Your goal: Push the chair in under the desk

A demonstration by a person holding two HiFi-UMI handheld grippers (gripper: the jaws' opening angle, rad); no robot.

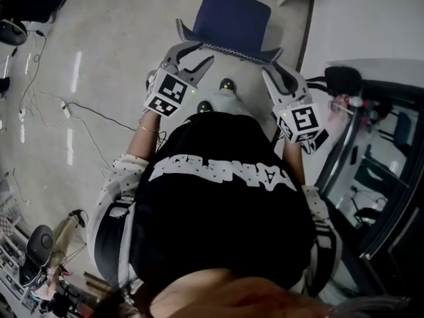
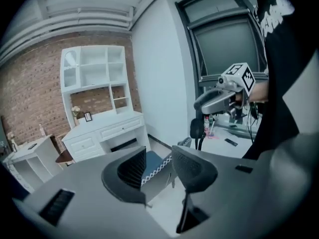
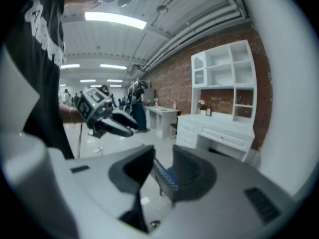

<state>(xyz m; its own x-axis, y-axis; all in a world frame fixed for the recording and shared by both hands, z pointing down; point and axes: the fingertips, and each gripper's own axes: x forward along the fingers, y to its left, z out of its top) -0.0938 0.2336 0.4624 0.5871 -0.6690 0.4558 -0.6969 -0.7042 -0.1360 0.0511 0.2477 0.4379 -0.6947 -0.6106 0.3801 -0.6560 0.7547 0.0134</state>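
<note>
Fingers (image 2: 130, 169) of the left gripper (image 1: 204, 53) are spread, same on the right gripper (image 1: 275, 70). Each pair lines up on one end of the chair (image 1: 228, 18) backrest (image 1: 232, 50), no pad pressing, probably so a two-point push keeps it straight. Chair stands just ahead of the person (image 1: 218, 197), seat on the far side, well apart from the white desk (image 2: 107, 131) at the far brick wall (image 2: 30, 93).
</note>
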